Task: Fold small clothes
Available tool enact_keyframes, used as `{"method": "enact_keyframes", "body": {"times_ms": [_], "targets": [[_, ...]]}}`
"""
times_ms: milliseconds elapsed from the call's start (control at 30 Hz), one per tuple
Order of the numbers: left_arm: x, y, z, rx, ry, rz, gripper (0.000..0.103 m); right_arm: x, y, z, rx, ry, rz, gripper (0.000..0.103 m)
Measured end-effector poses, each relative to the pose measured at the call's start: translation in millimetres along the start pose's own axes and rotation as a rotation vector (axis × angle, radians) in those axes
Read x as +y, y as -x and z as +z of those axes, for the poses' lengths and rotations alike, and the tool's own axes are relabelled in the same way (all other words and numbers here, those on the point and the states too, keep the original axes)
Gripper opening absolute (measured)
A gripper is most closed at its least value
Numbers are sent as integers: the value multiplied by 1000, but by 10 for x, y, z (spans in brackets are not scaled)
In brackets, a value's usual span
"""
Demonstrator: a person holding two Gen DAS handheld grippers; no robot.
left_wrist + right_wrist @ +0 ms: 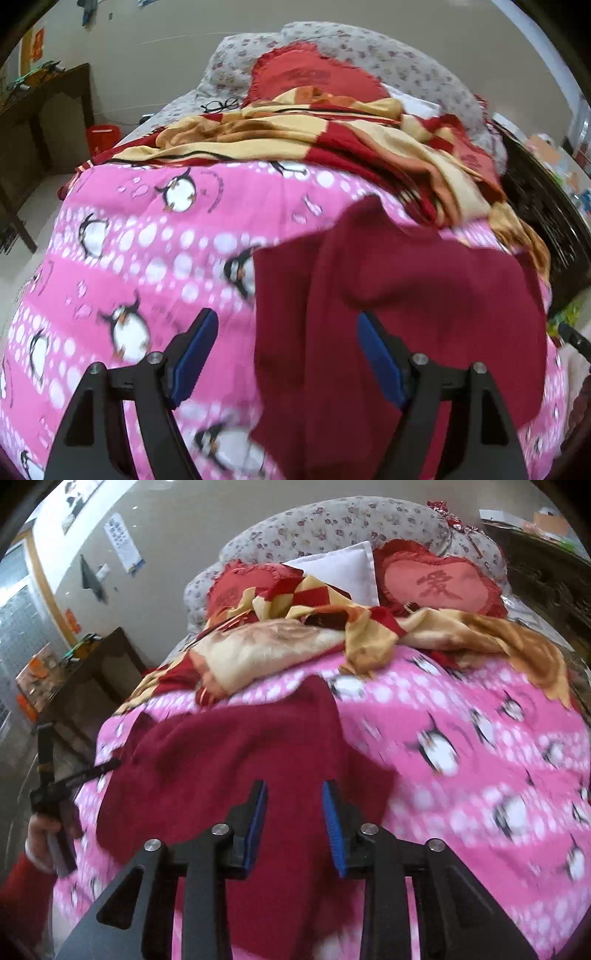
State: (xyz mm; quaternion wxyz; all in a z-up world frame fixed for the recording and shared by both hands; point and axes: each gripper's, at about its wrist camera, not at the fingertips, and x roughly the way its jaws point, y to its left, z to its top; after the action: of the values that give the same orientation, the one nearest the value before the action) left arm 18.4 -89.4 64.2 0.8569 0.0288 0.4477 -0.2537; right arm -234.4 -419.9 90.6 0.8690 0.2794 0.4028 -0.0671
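A dark red garment (406,314) lies spread on the pink penguin blanket (147,229) on the bed. The left tool (286,325) stands spread wide; the right tool (294,797) is parted above the cloth, gripping nothing.

One dark red garment (229,753) lies beneath and beyond the jaws on one pink penguin quilt (480,709). Farther beyond sit two red heart cushions (443,581), one white pillow (340,566), one red-and-gold blanket (280,642) and one pair of glasses (220,105).
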Motion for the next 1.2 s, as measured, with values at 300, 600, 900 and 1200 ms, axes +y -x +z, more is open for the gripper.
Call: {"method": "enact_keyframes", "body": {"times_ms": [300,600,900,1200], "targets": [[-12,233,-441,60,-10,-66,81,29,-47,-744,121,-6,42,46],[17,448,-576,36,-49,-108,82,73,203,-908,103,-29,161,21],[-145,239,-650,83,-134,-139,79,-28,13,-1075,156,-88,113,38],[-89,196,-704,171,-192,-206,14,76,-25,-1007,158,-39,104,22]]}}
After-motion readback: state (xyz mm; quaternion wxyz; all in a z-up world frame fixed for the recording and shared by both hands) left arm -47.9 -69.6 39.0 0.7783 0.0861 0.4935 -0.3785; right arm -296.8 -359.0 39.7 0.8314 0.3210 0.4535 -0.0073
